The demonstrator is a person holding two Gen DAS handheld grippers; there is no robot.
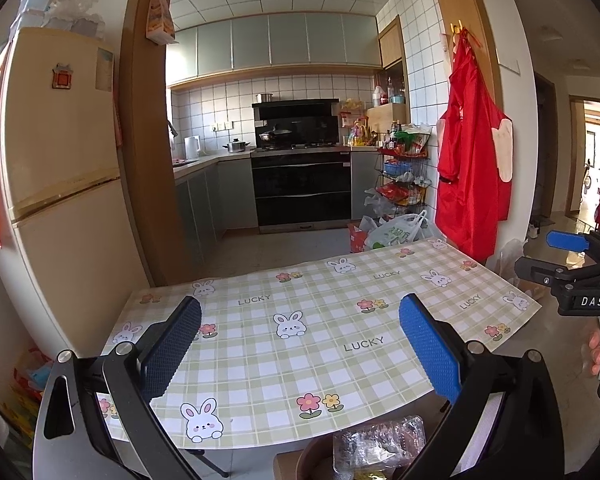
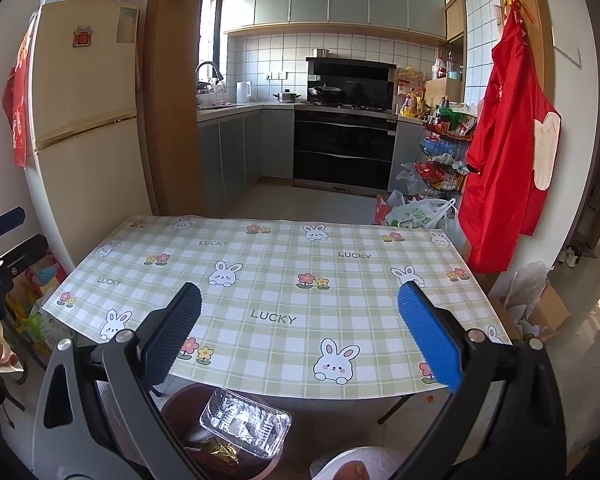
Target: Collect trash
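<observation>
A brown round bin (image 2: 180,404) stands on the floor at the table's near edge. A clear plastic tray (image 2: 246,422) lies on top of the trash in it, with a yellow wrapper (image 2: 220,450) beneath. The same tray (image 1: 380,444) shows in the left wrist view. My left gripper (image 1: 300,348) is open and empty above the table's near edge. My right gripper (image 2: 300,344) is open and empty above the table, just beyond the bin. The right gripper also shows at the far right of the left wrist view (image 1: 580,264).
A table with a green checked bunny cloth (image 2: 276,292) fills the middle. A cream fridge (image 2: 84,120) stands left. A red apron (image 2: 504,152) hangs right. Plastic bags (image 2: 420,212) and a wire rack (image 2: 444,160) stand behind the table. A cardboard box (image 2: 540,312) sits right.
</observation>
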